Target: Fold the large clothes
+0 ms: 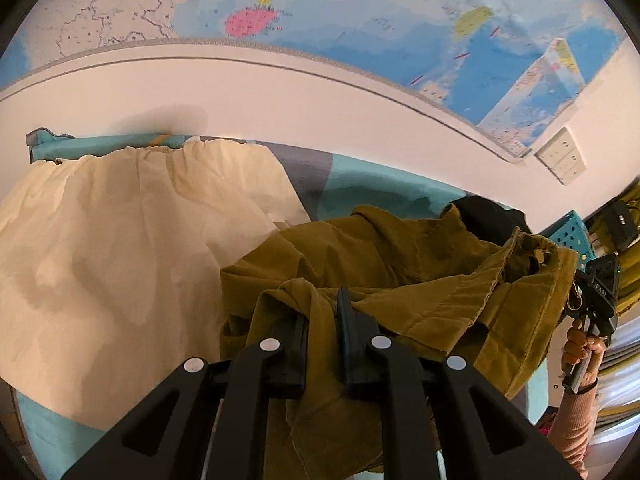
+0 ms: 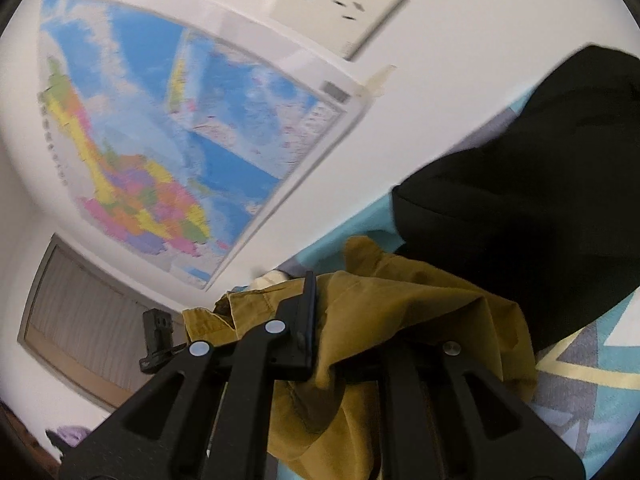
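Note:
An olive-mustard garment [image 1: 400,280] hangs bunched between both grippers, above a bed. My left gripper [image 1: 320,320] is shut on a fold of its cloth, which drapes down between the fingers. My right gripper [image 2: 348,320] is shut on another edge of the same garment [image 2: 380,320]; its right finger is hidden under the cloth. The right gripper also shows at the far right of the left wrist view [image 1: 596,300], held by a hand in a pink sleeve. The left gripper shows small in the right wrist view [image 2: 158,336].
A cream garment [image 1: 120,260] lies spread on the teal patterned bed cover [image 1: 380,188]. A black garment [image 2: 520,200] lies on the bed beside the olive one. A wall map [image 1: 360,20], a wall socket [image 1: 560,160] and a teal perforated basket [image 1: 572,236] are behind.

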`<action>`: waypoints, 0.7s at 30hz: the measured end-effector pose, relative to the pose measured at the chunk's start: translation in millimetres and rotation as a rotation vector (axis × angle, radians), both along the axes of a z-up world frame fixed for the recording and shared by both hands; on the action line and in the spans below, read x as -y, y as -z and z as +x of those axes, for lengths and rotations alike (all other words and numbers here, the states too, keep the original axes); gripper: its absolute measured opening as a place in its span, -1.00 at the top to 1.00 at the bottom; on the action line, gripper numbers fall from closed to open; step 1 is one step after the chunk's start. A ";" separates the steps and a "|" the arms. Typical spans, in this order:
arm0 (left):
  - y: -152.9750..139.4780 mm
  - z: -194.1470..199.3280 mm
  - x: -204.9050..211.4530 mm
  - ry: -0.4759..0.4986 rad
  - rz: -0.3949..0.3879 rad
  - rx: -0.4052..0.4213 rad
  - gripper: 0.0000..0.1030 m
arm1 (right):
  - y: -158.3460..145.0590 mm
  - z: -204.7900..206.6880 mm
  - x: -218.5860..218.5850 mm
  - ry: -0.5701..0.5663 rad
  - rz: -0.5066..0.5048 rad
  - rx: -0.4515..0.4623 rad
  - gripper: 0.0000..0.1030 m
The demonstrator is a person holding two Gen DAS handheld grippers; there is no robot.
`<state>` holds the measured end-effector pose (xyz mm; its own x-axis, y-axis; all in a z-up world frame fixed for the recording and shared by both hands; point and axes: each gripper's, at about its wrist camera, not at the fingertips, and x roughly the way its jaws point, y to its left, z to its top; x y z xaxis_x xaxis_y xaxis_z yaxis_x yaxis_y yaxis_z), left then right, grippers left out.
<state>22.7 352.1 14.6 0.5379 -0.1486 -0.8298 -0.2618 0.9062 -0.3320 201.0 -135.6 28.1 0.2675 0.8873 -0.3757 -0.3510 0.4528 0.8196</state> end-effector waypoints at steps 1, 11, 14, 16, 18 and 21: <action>2.2 2.5 -0.2 -0.005 0.002 -0.006 0.74 | 3.1 2.2 -1.2 0.016 -0.011 -0.011 0.67; 20.6 22.8 3.3 -0.034 0.040 -0.060 0.73 | -26.2 -33.3 -4.4 0.040 -0.017 0.141 -0.34; 22.3 24.9 5.0 -0.045 0.047 -0.065 0.73 | -38.1 -68.7 -33.9 -0.060 -0.130 0.264 -0.43; 22.4 26.7 6.4 -0.057 0.051 -0.069 0.73 | -38.3 -92.7 -66.8 -0.145 -0.252 0.364 -0.45; 20.9 26.8 9.2 -0.057 0.059 -0.065 0.72 | -29.9 -113.5 -106.5 -0.208 -0.404 0.472 -0.45; 17.4 22.1 15.2 -0.052 0.087 -0.046 0.70 | -10.4 -120.4 -146.2 -0.265 -0.513 0.515 -0.10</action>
